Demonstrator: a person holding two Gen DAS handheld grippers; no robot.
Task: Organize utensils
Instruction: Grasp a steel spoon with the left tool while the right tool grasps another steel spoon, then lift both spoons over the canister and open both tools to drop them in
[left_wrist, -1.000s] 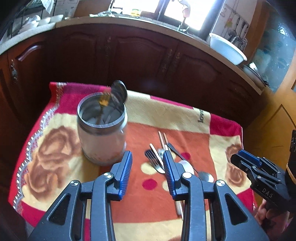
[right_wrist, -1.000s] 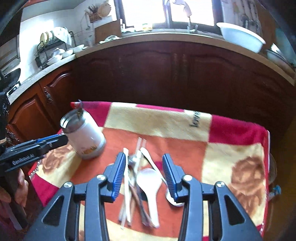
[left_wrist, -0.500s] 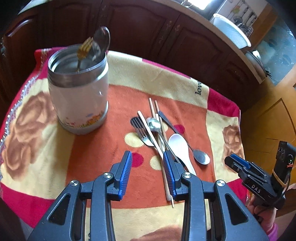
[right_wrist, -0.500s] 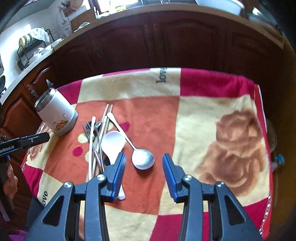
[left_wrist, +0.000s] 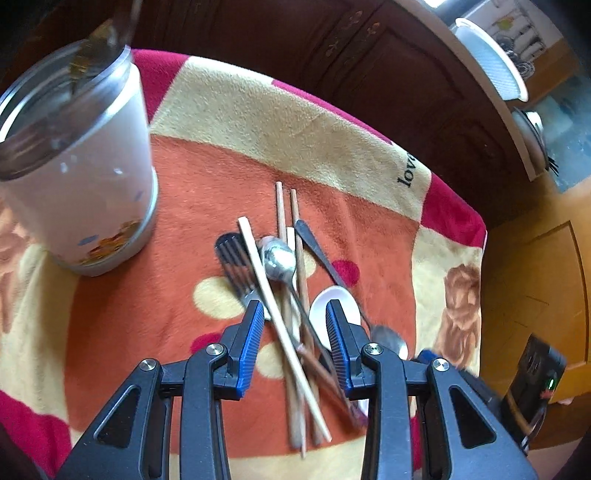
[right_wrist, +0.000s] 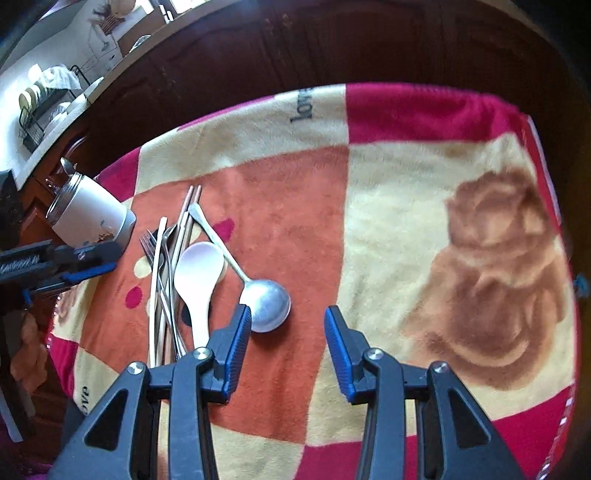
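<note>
The left gripper is held spread over the chopsticks; the right gripper, likewise spread, is empty; closure on one piece for the canister is judged next

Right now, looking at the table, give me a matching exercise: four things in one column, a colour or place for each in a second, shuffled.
Things:
1. rice paddle
2. big metal spoon
3. canister
4. left gripper

Descriptions:
A. open above the utensil pile
B. white, lying between the chopsticks and the spoon
C. bowl end nearest the right gripper
D. upright at the pile's left, utensils already inside

Pairs: 1-B, 2-C, 3-D, 4-A
</note>
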